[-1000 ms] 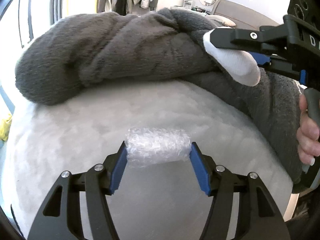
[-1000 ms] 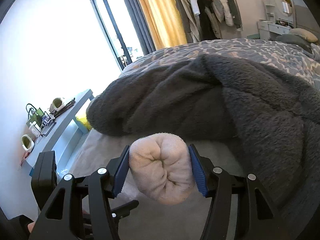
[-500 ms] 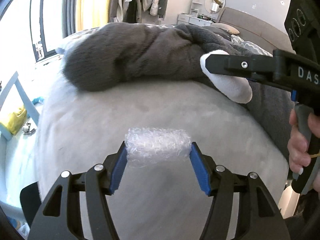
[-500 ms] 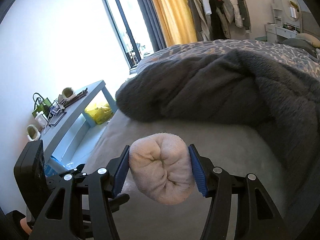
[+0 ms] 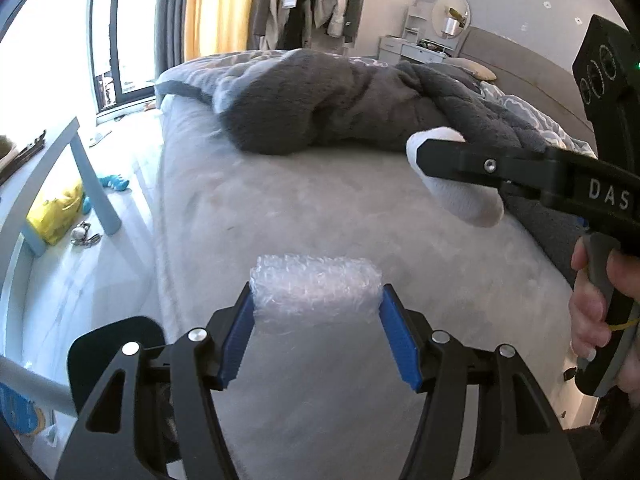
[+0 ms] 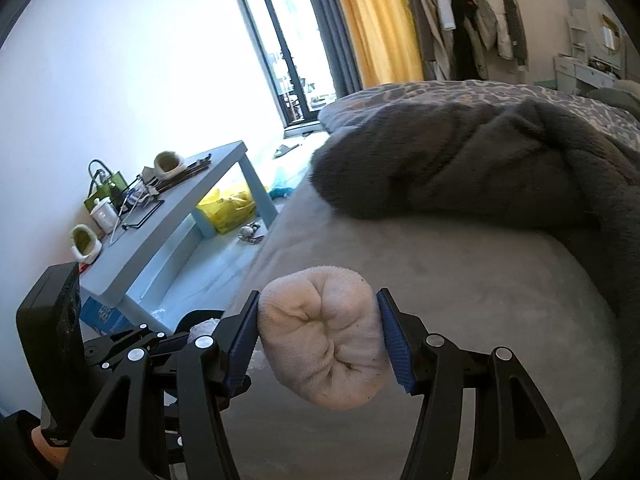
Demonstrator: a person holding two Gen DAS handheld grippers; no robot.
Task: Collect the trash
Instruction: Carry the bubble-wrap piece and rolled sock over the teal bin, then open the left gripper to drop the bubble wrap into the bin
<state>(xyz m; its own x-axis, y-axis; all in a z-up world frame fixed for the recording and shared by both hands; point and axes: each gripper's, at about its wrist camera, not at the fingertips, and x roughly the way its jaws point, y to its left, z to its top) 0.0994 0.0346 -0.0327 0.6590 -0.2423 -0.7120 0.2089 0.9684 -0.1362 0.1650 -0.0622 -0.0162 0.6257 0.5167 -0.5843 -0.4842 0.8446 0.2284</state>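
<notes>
The left gripper (image 5: 316, 320) is clamped on a wad of bubble wrap (image 5: 316, 296), its blue pads (image 5: 394, 344) pressing both ends so the clear roll spans the gap between them, held in the air above the pale grey bed surface (image 5: 320, 208). The right gripper (image 6: 320, 340) grips a rolled cream sock (image 6: 324, 336) the same way, the bundle squeezed between its blue pads (image 6: 394, 344) with its puckered end facing the camera and its lower part bulging below the fingers. In the left wrist view the right gripper reaches in from the right edge with the white sock poking out past its black finger, and a hand (image 5: 596, 308) is wrapped round its handle. Behind both, a crumpled dark grey fleece blanket (image 6: 480, 160) lies across the bed, with a patterned duvet (image 6: 440, 92) beyond it. Beside the bed stands a light blue table (image 6: 192, 196) carrying small items, a yellow bag (image 6: 228, 206) on the floor under it, and a yellow curtain (image 6: 376, 20) hangs next to the window
</notes>
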